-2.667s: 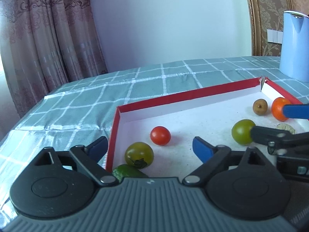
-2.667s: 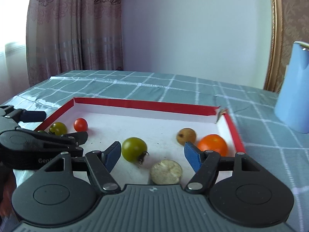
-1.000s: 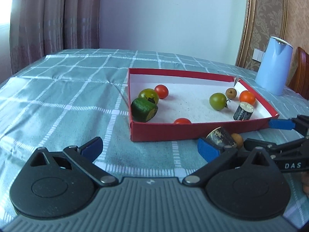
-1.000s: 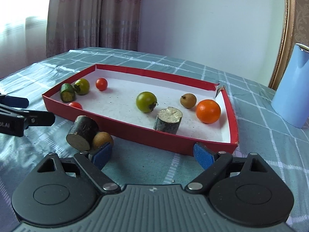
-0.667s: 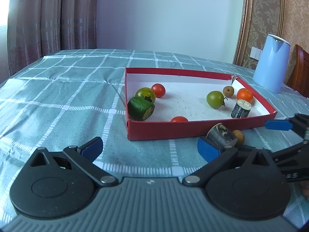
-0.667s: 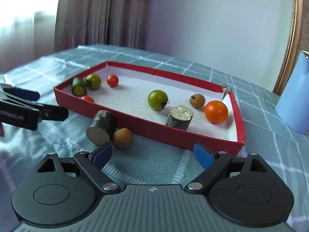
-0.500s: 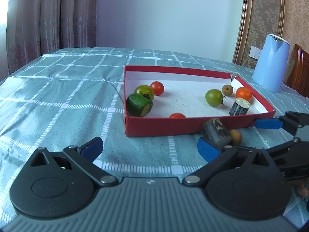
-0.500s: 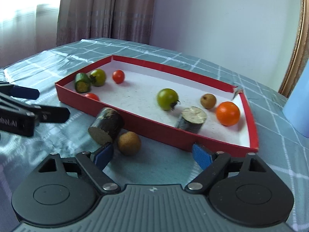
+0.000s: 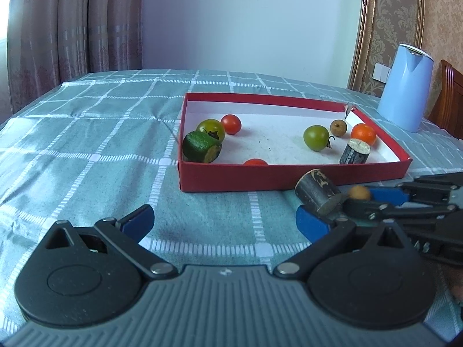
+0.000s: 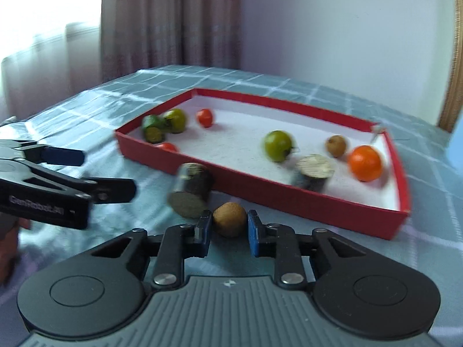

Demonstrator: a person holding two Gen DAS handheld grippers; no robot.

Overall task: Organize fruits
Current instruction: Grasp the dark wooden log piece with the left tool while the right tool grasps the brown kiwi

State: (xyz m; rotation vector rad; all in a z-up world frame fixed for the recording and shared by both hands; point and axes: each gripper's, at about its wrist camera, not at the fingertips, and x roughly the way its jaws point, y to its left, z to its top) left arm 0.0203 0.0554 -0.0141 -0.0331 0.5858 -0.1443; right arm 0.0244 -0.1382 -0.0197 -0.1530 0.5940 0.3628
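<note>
A red box with a white floor holds green tomatoes, red tomatoes, an orange, a brown longan, a cucumber piece and a dark stub. In front of the box lie a dark cylinder and a brown longan. My right gripper has its pads closed against the longan's two sides on the cloth. My left gripper is open and empty, short of the box. It also shows in the right wrist view.
A blue kettle stands on the checked tablecloth at the back right, with a wooden chair behind it. Curtains hang at the back left.
My right gripper has moved forward and closed its pads around the longan in front of the box. The left gripper has stayed open and nearly still.
</note>
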